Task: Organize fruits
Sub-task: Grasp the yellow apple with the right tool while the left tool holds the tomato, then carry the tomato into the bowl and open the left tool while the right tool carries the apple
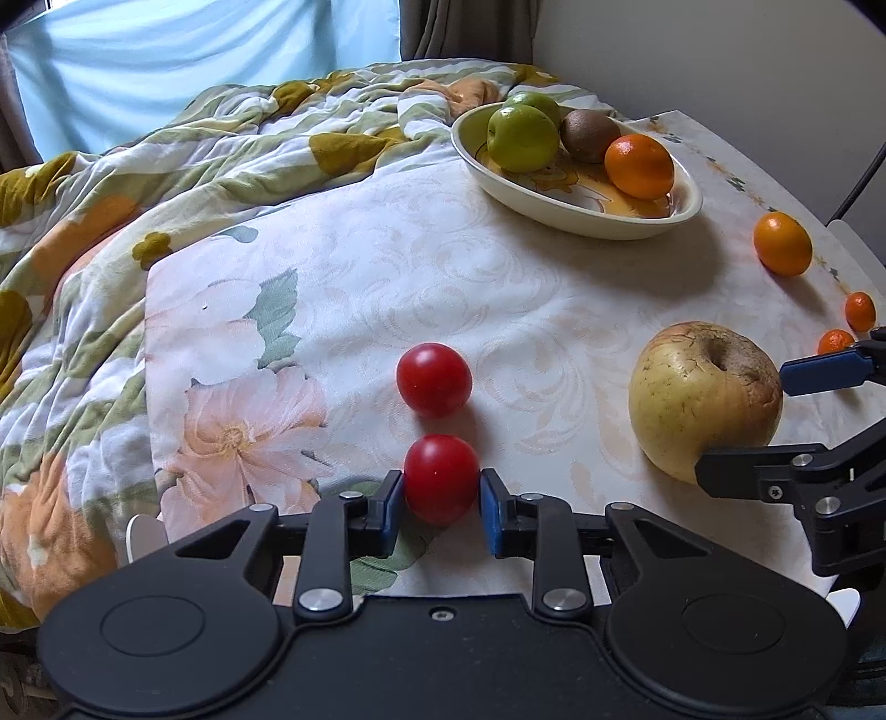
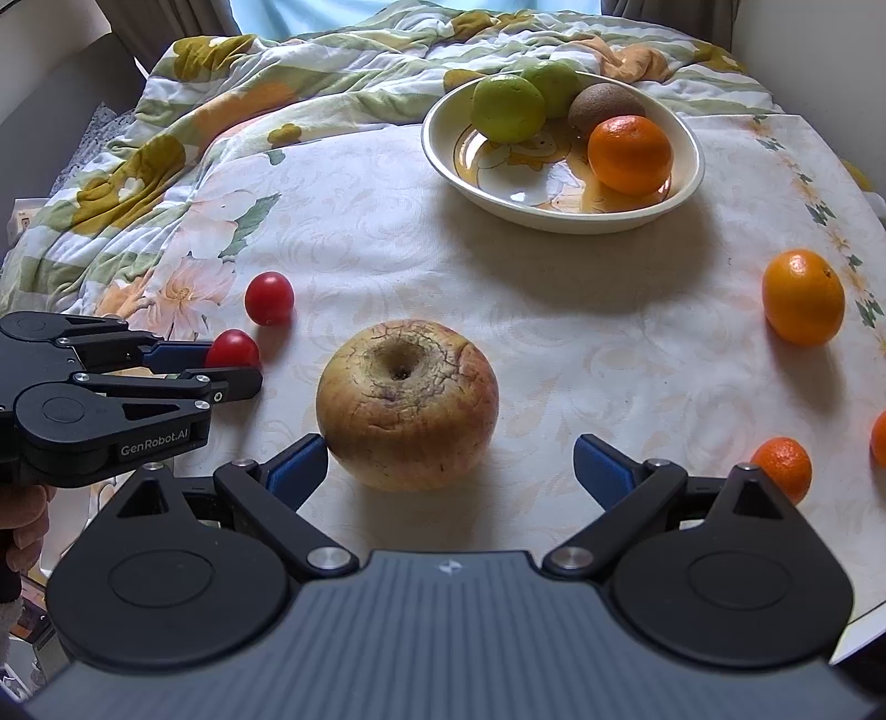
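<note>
Pale patterned tablecloth [image 2: 554, 310] over a table, rumpled floral quilt [image 1: 166, 166] heaped along the far and left sides, blue curtain [image 1: 194, 50] behind. Cream bowl [image 2: 559, 213] at the far centre, holding two green apples [image 2: 506, 108], a kiwi [image 2: 603, 108] and an orange [image 2: 630, 155]. Loose on the cloth: second orange [image 2: 803, 304] well to the right, small tangerine [image 2: 782, 468] just beside the right gripper's right finger, another small orange fruit cut off at the right edge. Left gripper [image 1: 441, 498] low at the near left, blue pads pressed against both sides of a red tomato [image 1: 441, 479]; clamped on it, tomato apparently on the cloth. Second tomato [image 1: 434, 379] just beyond the first, near it, not touching as far as can be told. Right gripper [image 2: 448, 462] spread wide around a large yellowish apple [image 2: 407, 404], wrinkled and cracked about the stem hollow, sitting on the cloth at centre. Left pad [image 2: 296, 468] at or touching the apple's side; right pad clearly apart from it. Left gripper's body close beside the apple on its left. Open cloth between apple and bowl.
</note>
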Available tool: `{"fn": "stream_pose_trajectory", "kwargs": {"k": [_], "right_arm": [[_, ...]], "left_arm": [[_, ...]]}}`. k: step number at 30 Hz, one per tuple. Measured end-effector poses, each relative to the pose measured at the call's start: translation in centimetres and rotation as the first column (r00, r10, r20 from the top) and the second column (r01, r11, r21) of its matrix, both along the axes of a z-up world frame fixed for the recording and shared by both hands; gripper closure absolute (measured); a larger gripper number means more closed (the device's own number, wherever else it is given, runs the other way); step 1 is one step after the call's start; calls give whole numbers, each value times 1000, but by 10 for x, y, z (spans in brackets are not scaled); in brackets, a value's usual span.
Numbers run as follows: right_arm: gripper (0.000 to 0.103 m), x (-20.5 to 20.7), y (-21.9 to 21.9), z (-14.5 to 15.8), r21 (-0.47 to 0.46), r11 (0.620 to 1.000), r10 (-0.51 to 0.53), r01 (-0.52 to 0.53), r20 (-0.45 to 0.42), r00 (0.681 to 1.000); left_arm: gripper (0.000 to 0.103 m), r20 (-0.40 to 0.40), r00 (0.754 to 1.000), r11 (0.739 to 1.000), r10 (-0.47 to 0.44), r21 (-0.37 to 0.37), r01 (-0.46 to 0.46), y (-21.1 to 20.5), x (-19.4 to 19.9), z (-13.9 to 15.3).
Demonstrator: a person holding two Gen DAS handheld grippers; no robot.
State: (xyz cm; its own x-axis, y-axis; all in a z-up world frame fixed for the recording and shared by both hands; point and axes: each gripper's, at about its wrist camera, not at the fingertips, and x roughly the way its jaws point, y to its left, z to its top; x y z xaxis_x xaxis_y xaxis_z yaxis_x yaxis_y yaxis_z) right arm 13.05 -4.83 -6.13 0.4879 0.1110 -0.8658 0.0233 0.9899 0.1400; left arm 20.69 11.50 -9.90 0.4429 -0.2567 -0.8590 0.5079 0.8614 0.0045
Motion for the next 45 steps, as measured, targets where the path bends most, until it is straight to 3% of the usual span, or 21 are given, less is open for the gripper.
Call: {"fn": "stream_pose_trajectory", "kwargs": {"k": [13, 17, 23, 34, 45], "right_arm": [[0, 18, 16, -11, 18, 998, 57, -57, 15, 998], [12, 19, 20, -13, -8, 997, 71, -71, 29, 997], [12, 14, 14, -12, -3, 996, 84, -84, 40, 996], [13, -12, -6, 21, 14, 986, 162, -165, 117, 980], [13, -36, -57, 57, 1, 977, 212, -215, 174, 962]], "left_arm": [[71, -10, 999, 999, 44, -3, -44, 9, -9, 1], [71, 3, 998, 998, 68, -2, -68, 13, -14, 4], [71, 25, 991, 991, 131, -2, -131, 18, -28, 15], [71, 71, 960, 962, 272, -20, -271, 5, -71, 49], [71, 127, 928, 937, 350, -71, -343, -38, -98, 86]]}}
